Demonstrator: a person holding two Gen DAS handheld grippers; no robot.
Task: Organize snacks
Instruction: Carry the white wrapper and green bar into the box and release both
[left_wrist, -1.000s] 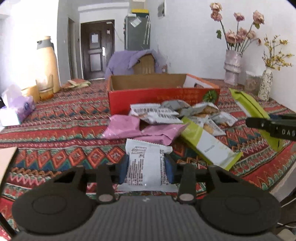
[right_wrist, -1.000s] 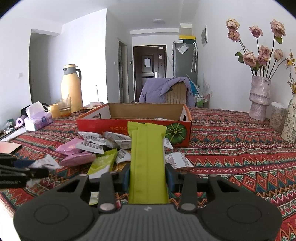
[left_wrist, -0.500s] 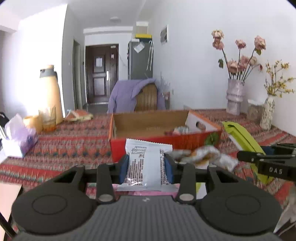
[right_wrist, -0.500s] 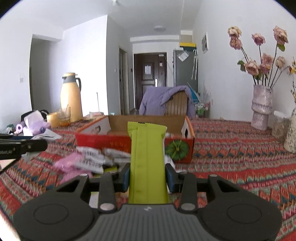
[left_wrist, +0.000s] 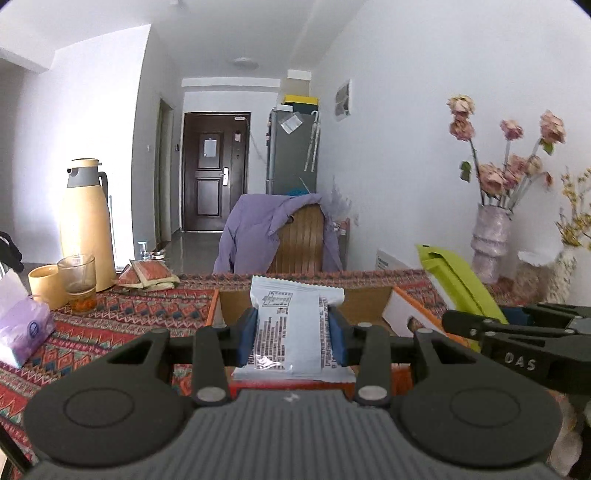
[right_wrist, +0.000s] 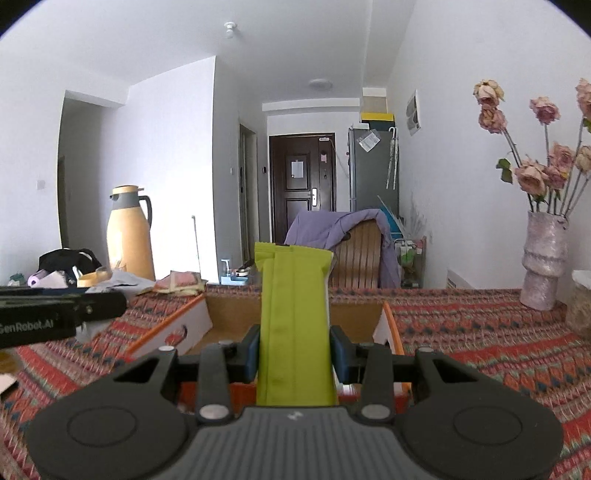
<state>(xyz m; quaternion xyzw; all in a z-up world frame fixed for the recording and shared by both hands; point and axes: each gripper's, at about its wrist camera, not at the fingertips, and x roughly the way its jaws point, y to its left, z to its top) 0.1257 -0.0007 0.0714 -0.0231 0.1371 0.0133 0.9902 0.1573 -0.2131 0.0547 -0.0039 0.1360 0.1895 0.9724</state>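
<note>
White crinkled foil snack packet (left_wrist: 293, 325) is being pinched flat by the left gripper (left_wrist: 293, 334), above the open cardboard box (left_wrist: 369, 301). Long lime-green pouch (right_wrist: 294, 317), at 12 o'clock, is being clamped by the right gripper (right_wrist: 294, 356).

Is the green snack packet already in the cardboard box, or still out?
Still out. The green snack packet is clamped in the right gripper, held above the near edge of the cardboard box.
</note>
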